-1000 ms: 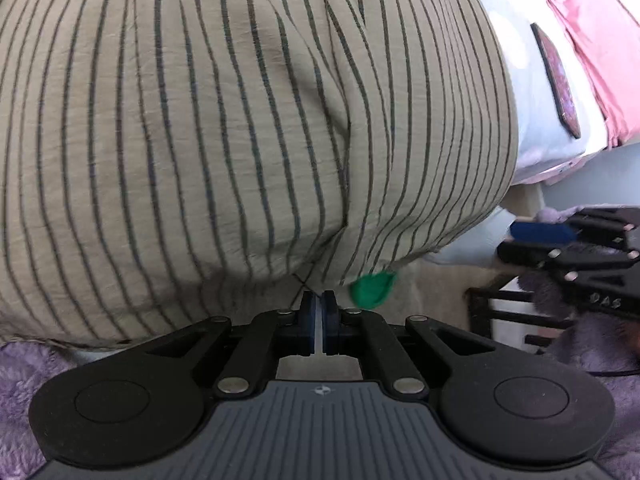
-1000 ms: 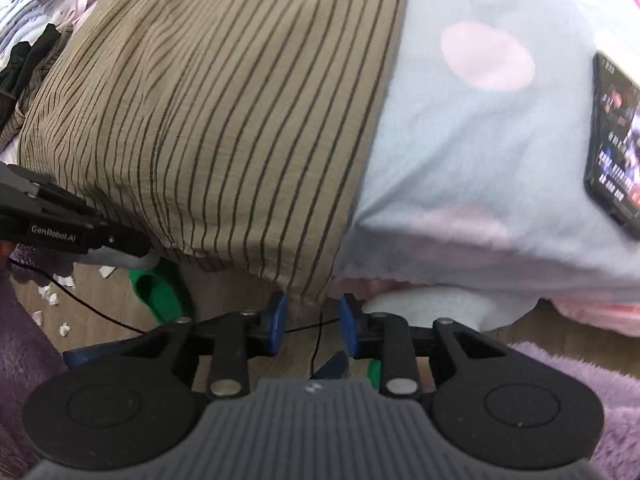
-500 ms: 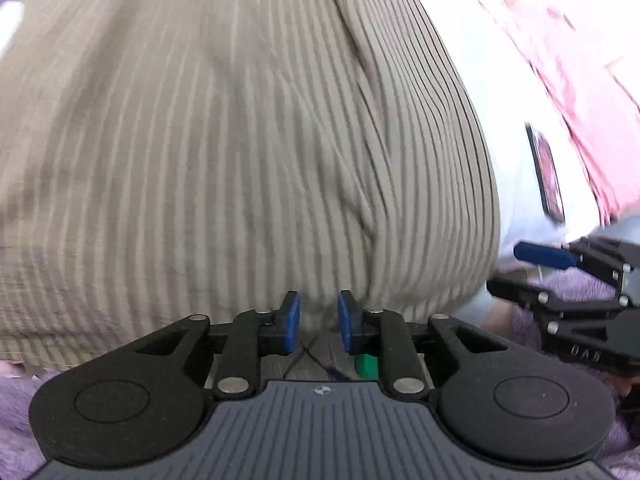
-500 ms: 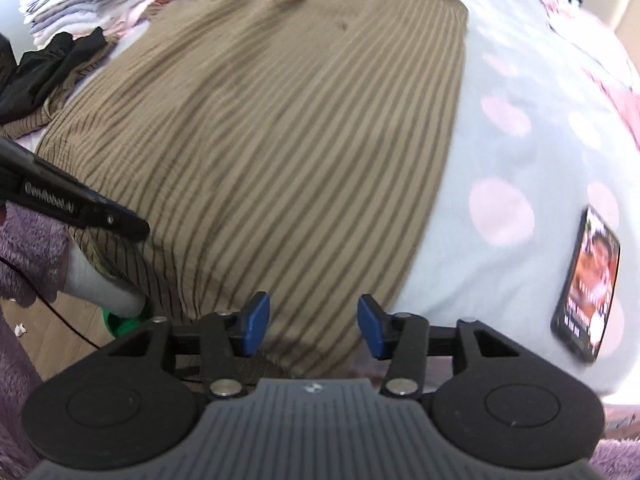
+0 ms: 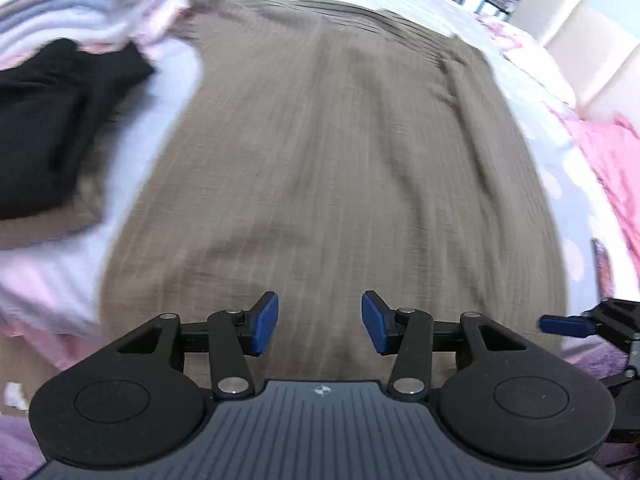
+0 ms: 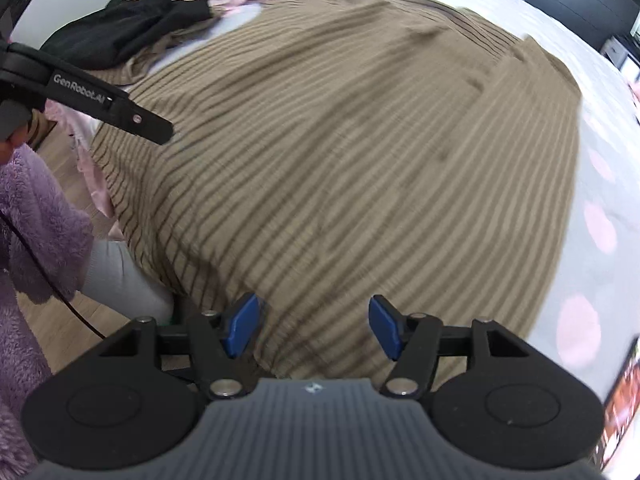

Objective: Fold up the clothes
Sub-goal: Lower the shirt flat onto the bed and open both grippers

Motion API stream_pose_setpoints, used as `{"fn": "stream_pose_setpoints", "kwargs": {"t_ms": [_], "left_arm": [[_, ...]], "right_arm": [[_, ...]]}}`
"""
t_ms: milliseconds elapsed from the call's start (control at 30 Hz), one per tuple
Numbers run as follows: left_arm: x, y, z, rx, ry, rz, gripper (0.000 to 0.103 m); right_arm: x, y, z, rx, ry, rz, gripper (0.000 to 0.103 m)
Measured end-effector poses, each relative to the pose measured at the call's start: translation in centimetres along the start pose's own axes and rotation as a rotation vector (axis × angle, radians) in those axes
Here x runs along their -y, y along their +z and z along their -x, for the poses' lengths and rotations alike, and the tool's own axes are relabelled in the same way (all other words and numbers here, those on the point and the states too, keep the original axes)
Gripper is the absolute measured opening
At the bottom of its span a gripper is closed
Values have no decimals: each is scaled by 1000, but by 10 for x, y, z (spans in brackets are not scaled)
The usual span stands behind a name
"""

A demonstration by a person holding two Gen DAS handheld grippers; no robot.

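Bedding in pale blue with pink dots (image 6: 600, 184) carries, from left to right, a black garment (image 5: 48, 120) beside a stack of folded laundry (image 5: 76, 0), then a tan striped garment (image 5: 328, 168) spread flat across the middle. Left gripper (image 5: 319, 324) hovers over its near hem, jaws apart and empty. Right gripper (image 6: 316, 328) likewise, jaws apart, beside a phone (image 6: 618, 396).

right tongs (image 6: 314, 330) gape empty above the spread striped brown garment (image 6: 340, 152).
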State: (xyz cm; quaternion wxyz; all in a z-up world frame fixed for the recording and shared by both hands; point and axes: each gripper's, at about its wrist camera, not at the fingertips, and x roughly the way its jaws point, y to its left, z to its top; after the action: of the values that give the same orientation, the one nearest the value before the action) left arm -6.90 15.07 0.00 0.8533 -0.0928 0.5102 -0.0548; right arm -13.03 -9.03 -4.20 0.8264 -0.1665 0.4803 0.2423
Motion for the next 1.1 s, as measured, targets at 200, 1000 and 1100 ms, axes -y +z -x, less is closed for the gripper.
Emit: {"fn": "stream_pose_setpoints", "kwargs": {"t_ms": [200, 1000, 1100], "left_arm": [[-45, -4, 3, -1, 94, 94, 48], [-93, 4, -4, 23, 149, 103, 0], [-84, 7, 8, 46, 78, 98, 0]], "right_arm": [[-15, 18, -12, 10, 56, 47, 66], [-22, 37, -32, -14, 37, 52, 67], [-19, 36, -31, -10, 32, 45, 67]]}}
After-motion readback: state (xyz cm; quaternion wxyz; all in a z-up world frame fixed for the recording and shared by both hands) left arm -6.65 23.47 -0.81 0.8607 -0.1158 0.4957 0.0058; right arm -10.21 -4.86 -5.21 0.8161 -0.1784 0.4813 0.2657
